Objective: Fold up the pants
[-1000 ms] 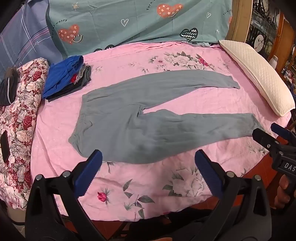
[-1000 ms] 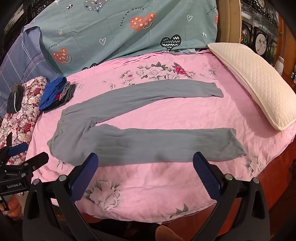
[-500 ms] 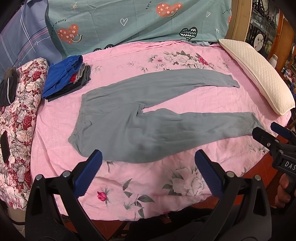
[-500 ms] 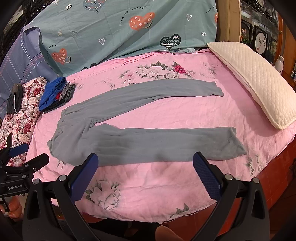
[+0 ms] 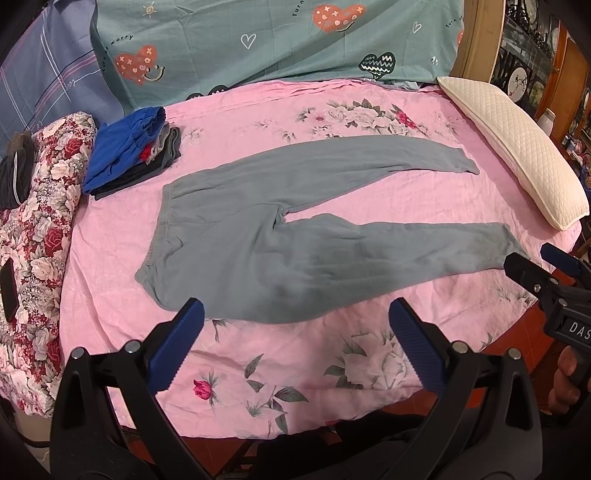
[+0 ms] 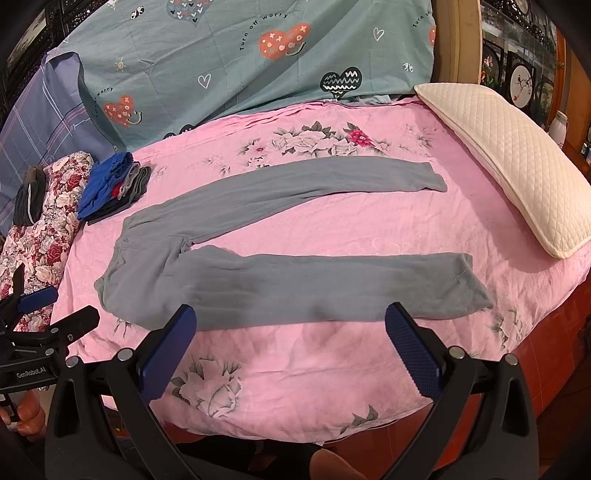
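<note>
Grey pants [image 5: 280, 236] flat on bed [image 5: 332, 354]

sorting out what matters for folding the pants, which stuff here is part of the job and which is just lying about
Part of the job:
grey knit pants
left gripper
right gripper

Just lying about:
cream quilted pillow
stack of folded blue and dark clothes

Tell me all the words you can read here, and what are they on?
"Turn off worry": printed on the teal heart-pattern sheet.
"GenRobot.AI": on the left gripper body.
"DAS": on the right gripper body, cut off by the picture's edge.
Nothing readable on the grey pants.
</note>
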`<state>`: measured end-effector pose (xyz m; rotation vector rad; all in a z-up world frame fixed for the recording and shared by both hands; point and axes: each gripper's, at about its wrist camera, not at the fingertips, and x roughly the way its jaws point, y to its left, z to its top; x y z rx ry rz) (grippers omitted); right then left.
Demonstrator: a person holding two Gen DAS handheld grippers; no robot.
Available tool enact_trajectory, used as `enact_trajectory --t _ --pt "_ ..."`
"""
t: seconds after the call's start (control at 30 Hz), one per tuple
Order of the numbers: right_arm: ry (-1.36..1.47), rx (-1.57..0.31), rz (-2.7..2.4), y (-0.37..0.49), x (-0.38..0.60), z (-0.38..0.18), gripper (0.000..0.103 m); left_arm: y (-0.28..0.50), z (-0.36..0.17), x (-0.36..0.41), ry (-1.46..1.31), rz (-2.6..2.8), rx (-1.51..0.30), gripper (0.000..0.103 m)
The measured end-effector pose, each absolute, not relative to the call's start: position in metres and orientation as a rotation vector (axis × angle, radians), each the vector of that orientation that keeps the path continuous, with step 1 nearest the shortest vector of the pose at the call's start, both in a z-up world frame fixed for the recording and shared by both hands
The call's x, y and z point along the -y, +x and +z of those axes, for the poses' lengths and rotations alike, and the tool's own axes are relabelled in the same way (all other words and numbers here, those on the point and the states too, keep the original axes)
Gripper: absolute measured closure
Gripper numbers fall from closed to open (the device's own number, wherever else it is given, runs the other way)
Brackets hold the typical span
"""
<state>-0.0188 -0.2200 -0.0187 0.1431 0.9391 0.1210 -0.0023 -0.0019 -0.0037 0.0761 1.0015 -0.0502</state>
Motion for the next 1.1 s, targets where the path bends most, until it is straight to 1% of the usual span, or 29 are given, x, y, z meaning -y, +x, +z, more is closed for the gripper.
enact_trajectory --t 1.1 --pt "0.143 -0.942 0.121 -0.0162 0.2222 -0.0186 0.001 -0.0037 -0.0094 0.0038 0.076 -0.05 -1.008 0.002"
